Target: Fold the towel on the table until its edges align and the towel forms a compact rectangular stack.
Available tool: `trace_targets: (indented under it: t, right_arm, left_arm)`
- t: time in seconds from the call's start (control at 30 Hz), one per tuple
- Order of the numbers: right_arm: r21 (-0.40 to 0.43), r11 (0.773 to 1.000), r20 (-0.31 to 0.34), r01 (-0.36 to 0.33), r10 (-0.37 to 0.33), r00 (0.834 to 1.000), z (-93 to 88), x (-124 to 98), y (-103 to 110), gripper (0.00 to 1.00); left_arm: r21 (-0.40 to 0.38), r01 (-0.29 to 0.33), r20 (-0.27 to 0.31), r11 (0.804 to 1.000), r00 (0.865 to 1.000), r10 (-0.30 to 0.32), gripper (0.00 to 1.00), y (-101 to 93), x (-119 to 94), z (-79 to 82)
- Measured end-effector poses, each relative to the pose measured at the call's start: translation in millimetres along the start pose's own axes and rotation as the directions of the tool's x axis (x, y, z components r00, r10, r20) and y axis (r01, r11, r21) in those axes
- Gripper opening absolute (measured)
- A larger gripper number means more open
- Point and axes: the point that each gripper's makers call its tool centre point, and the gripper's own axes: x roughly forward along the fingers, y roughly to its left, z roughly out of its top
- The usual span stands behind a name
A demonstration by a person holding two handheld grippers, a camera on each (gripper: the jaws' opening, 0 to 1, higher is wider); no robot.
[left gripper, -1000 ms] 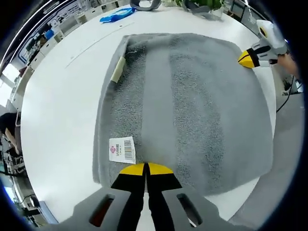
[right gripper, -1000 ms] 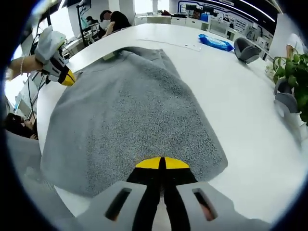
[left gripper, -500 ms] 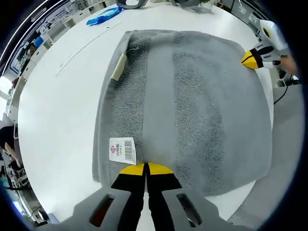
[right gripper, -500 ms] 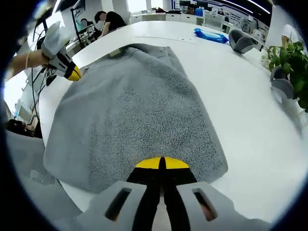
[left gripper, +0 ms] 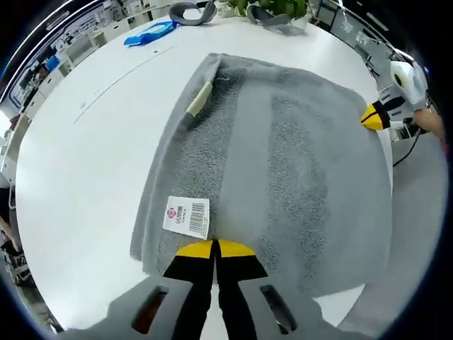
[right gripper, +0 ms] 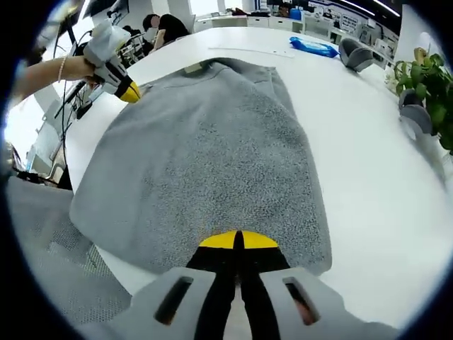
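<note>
With each pair of tongs, left gripper (left gripper: 213, 249) and right gripper (right gripper: 237, 241), clamped on a towel (left gripper: 283, 163) corner, lift evenly, keeping the edge taut above the table (left gripper: 85, 156).

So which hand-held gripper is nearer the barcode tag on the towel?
Left. The left hand-held gripper sits right beside the barcode tag; the right hand-held gripper is across the towel.

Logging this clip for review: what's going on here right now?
A person holds a hand-held gripper in each hand, and each one is shut on an edge of the grey towel lying on the white table. The left hand-held gripper grips beside the barcode label; the right hand-held gripper grips another corner.
</note>
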Motion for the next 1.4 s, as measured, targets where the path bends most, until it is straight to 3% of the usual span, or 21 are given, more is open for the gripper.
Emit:
trace_targets:
  t: [0.43, 0.77, 1.03, 1.2, 1.4]
  right_arm:
    - [-0.037, 0.998, -0.053, -0.052, 0.050, 0.997, -24.2, -10.3, 18.9, 0.00]
    - [-0.029, 0.989, -0.096, -0.145, 0.141, 0.985, -34.4, -14.4, 32.7, 0.00]
    - [-0.050, 0.978, -0.099, -0.200, 0.195, 0.976, -43.6, -18.3, 47.7, 0.00]
    - [-0.004, 0.973, -0.095, -0.232, 0.230, 0.968, -44.7, -19.1, 51.9, 0.00]
    - [-0.041, 0.950, -0.082, -0.311, 0.307, 0.948, -37.6, -21.5, 56.0, 0.00]
  left_arm:
    - [0.055, -0.021, 0.022, 0.998, 1.000, 0.020, 0.00, -0.5, 8.2, 26.0]
    - [0.186, -0.035, -0.053, 0.982, 0.998, 0.045, 0.00, 2.7, 17.2, 46.8]
    - [0.194, -0.030, -0.067, 0.980, 0.997, 0.044, 0.00, 6.8, 22.2, 58.6]
    - [0.225, -0.036, -0.073, 0.974, 0.996, 0.054, 0.00, 6.5, 24.5, 63.2]
    - [0.208, -0.025, -0.077, 0.978, 0.996, 0.042, 0.00, 9.0, 23.9, 63.0]
